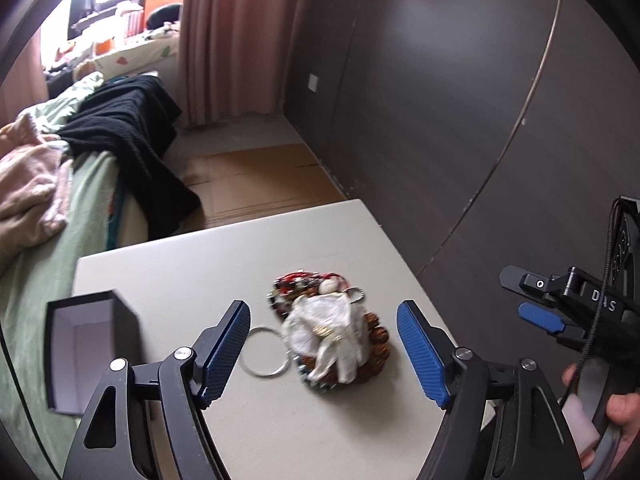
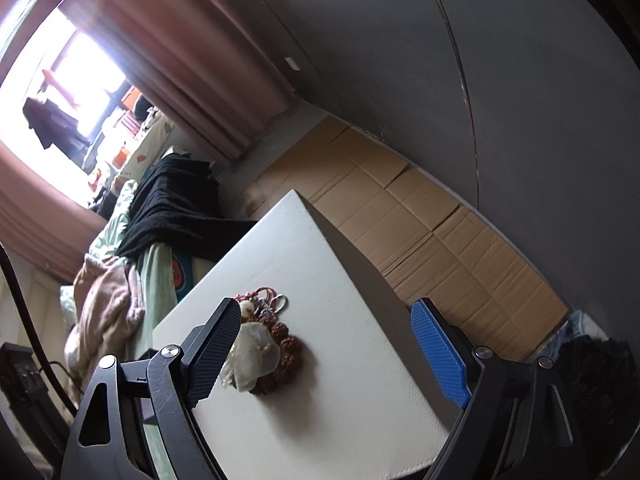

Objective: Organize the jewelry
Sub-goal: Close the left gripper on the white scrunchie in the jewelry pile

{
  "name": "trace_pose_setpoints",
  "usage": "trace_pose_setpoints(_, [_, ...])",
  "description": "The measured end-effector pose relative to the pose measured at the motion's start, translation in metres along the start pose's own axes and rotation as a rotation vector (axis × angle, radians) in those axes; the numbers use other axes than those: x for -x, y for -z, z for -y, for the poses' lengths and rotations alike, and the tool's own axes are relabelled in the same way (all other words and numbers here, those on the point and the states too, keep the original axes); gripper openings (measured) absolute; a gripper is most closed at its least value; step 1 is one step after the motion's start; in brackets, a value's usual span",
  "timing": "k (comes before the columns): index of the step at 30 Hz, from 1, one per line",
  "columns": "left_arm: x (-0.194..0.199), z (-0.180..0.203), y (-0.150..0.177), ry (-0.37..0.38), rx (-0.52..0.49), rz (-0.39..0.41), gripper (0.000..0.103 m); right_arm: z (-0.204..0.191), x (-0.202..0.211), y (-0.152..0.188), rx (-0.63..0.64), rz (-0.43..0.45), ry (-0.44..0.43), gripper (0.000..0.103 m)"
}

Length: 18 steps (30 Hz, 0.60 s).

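A pile of jewelry (image 1: 328,328) lies on the white table (image 1: 200,272): a sheer white pouch (image 1: 328,332) on top, brown bead bracelets (image 1: 378,340), red cords and a silver bangle (image 1: 264,354) at its left. My left gripper (image 1: 324,344) is open above the table, its fingers either side of the pile. An open black box (image 1: 88,344) with a white inside stands at the table's left. My right gripper (image 2: 324,348) is open above the table, with the pile (image 2: 260,352) beside its left finger. It also shows in the left wrist view (image 1: 536,300) at the right edge.
A bed (image 1: 52,200) with green sheets, a pink blanket and a black throw (image 1: 128,128) stands left of the table. A dark wall (image 1: 460,100) is on the right. Flattened cardboard (image 2: 420,232) covers the floor beyond the table. Pink curtains (image 1: 232,40) hang at the back.
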<state>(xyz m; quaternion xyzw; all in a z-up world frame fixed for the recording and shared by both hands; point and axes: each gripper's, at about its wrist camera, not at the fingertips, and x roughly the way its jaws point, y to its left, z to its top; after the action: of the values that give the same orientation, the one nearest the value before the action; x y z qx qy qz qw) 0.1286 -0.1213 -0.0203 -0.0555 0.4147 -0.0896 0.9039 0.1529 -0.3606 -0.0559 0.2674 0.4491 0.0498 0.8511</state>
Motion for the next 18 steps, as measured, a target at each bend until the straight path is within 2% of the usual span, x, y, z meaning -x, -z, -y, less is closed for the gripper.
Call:
trace_pose_setpoints(5, [-0.03,0.017,0.005,-0.001,-0.056,-0.025,0.075,0.013,-0.007,-0.002,-0.055,-0.024,-0.014,0.088])
trace_pose_setpoints(11, [-0.064,0.02,0.017,-0.023,-0.08,-0.087,0.059,0.023,-0.009,-0.003,-0.078,-0.033,0.005,0.088])
trace_pose_setpoints(12, [-0.068,0.02,0.019,-0.035,-0.089,-0.09,0.055,0.023,-0.01,-0.003,-0.074,-0.036,0.01,0.088])
trace_pose_setpoints(14, [-0.073,0.019,0.021,-0.048,-0.099,-0.097,0.035,0.022,-0.013,-0.004,-0.067,-0.043,0.015,0.088])
trace_pose_setpoints(15, [-0.075,0.018,0.022,-0.044,-0.094,-0.105,0.014,0.021,-0.015,-0.003,-0.066,-0.047,0.017,0.088])
trace_pose_setpoints(16, [-0.074,0.015,0.023,-0.041,-0.089,-0.112,0.002,0.02,-0.017,-0.002,-0.068,-0.053,0.018,0.088])
trace_pose_setpoints(18, [-0.068,0.01,0.024,-0.037,-0.075,-0.098,0.002,0.021,-0.02,-0.001,-0.068,-0.058,0.016,0.088])
